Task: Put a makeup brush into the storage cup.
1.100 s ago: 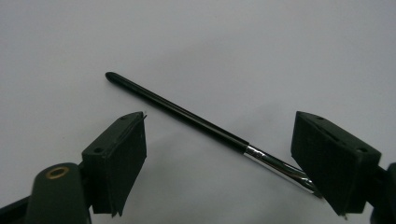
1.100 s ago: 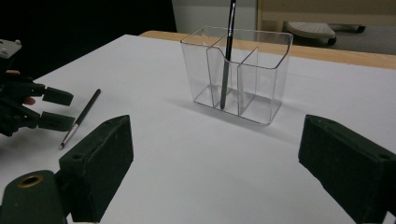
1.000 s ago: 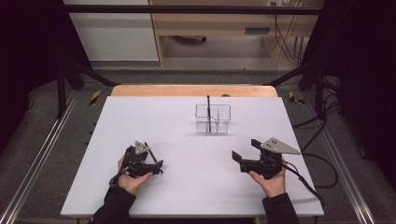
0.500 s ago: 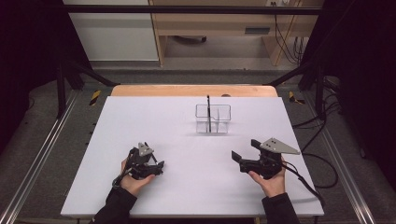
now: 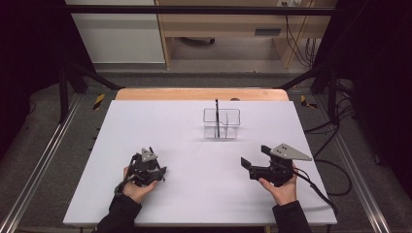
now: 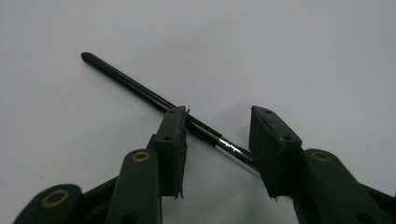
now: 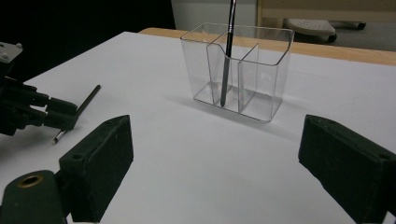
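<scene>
A thin black pen [image 6: 135,87] with a silver band lies on the white table [image 5: 194,194]. My left gripper [image 6: 217,128] is open and tilted down over it, one jaw on each side of the shaft, neither pressing it. In the high view that gripper [image 5: 148,171] is at the front left. From the right gripper view the lying pen [image 7: 86,101] pokes out past the left gripper [image 7: 32,114]. My right gripper [image 5: 256,156] hovers at the front right, open wide with nothing held [image 7: 215,154]. A clear divided holder [image 5: 221,124] stands mid-table with another black pen [image 7: 227,56] upright in it.
The holder [image 7: 261,79] has two compartments, with the upright pen in its left one as the right gripper view shows it. A wooden strip [image 5: 199,93] runs along the table's far edge. Metal rails [image 5: 39,165] and cables [image 5: 330,170] flank the table.
My left gripper has shifted slightly toward the person and settled lower over the lying pen. The right gripper has stayed in place.
</scene>
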### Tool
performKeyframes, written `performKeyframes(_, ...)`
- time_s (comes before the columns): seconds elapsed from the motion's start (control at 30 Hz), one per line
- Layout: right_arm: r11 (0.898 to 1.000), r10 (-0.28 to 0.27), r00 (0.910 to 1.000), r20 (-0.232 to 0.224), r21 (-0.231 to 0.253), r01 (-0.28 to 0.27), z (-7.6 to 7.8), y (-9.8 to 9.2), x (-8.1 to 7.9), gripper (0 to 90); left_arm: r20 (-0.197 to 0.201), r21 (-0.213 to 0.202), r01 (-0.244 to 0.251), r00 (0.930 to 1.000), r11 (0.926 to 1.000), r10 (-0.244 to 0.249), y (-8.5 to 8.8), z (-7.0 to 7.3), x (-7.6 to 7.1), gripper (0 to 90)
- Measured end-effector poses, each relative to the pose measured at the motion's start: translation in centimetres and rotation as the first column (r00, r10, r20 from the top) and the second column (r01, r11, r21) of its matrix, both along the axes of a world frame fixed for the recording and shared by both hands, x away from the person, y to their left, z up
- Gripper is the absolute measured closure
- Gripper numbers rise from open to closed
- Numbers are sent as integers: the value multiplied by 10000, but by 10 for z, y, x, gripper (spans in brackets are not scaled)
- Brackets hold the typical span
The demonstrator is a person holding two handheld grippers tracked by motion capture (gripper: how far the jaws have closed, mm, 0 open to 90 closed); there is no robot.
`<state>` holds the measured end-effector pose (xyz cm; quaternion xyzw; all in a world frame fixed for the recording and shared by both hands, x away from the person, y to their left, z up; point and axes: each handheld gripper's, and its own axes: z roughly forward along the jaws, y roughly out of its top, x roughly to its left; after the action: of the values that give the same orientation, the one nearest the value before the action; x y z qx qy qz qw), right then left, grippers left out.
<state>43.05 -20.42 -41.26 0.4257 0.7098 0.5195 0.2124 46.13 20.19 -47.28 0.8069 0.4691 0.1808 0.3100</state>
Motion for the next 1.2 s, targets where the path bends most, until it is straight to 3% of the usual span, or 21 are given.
performKeyframes(0.27,10000,15,10000,-16,-25,-15,0,0,0,107,-405,-478,154,9990,9987,-173,7,2,-2,657)
performKeyframes(0.4,10000,21,10000,-19,8,-21,0,0,-1,107,-308,-232,98,9995,9997,-105,7,2,-3,753)
performKeyframes(0.77,10000,34,10000,-17,13,-33,0,0,-1,107,-289,-82,197,9994,9998,-199,8,2,-3,799)
performKeyframes(1.2,10000,80,10000,-44,-6,-80,0,1,0,107,-487,-3,903,9947,9959,-902,13,5,-3,824)
